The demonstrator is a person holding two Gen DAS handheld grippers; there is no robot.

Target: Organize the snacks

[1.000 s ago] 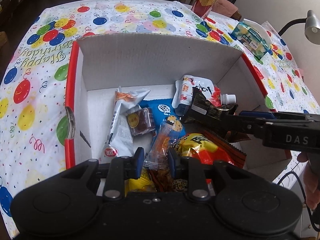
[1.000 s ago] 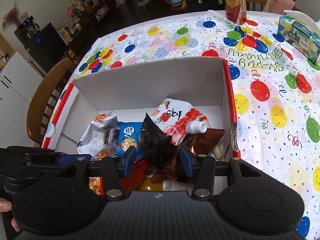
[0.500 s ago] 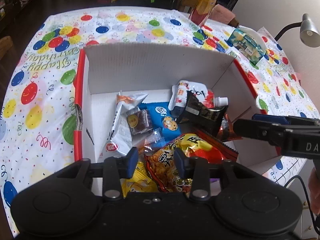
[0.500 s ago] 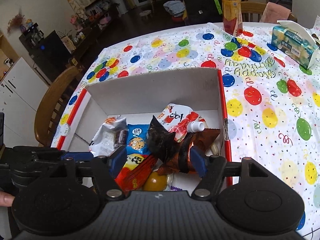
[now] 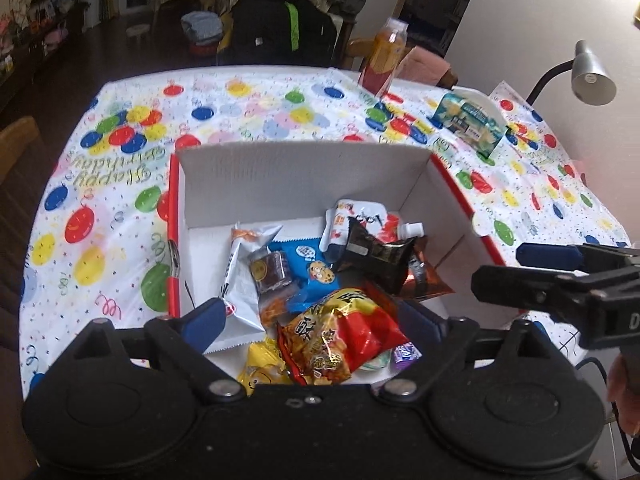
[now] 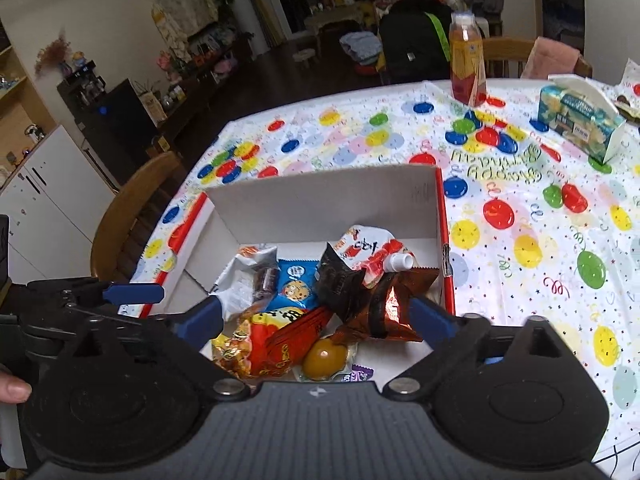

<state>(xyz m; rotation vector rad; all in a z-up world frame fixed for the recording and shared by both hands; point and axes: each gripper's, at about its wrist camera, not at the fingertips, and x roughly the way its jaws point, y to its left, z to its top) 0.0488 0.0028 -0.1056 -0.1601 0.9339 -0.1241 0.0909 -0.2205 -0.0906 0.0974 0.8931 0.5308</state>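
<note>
Left wrist view first: my left gripper (image 5: 316, 318) hangs over the near edge of the box (image 5: 304, 176) with its jaws spread wide and nothing between them. Inside the box, starting from its left wall, I see a white packet (image 5: 240, 280), a small brown cake in clear wrap (image 5: 270, 270) resting on it, then a blue cookie pack (image 5: 312, 270), and nearer me a red and yellow snack bag (image 5: 344, 334). Toward the box's right wall lie a black wrapper (image 5: 376, 256) on top of a white pouch with a screw cap (image 5: 360, 216), and a shiny brown bag (image 5: 424, 276). My right gripper (image 5: 560, 276) juts in from beyond the box's right wall.

From the right wrist view, that right gripper (image 6: 320, 316) also stands wide open and empty above the box's near edge, with a yellow jelly cup (image 6: 324, 356) at the near end of the box. The box sits on a balloon tablecloth (image 6: 540, 240); past the box's far wall stand a drink bottle (image 6: 466, 68) and, to its right, a tissue box (image 6: 576, 122).
</note>
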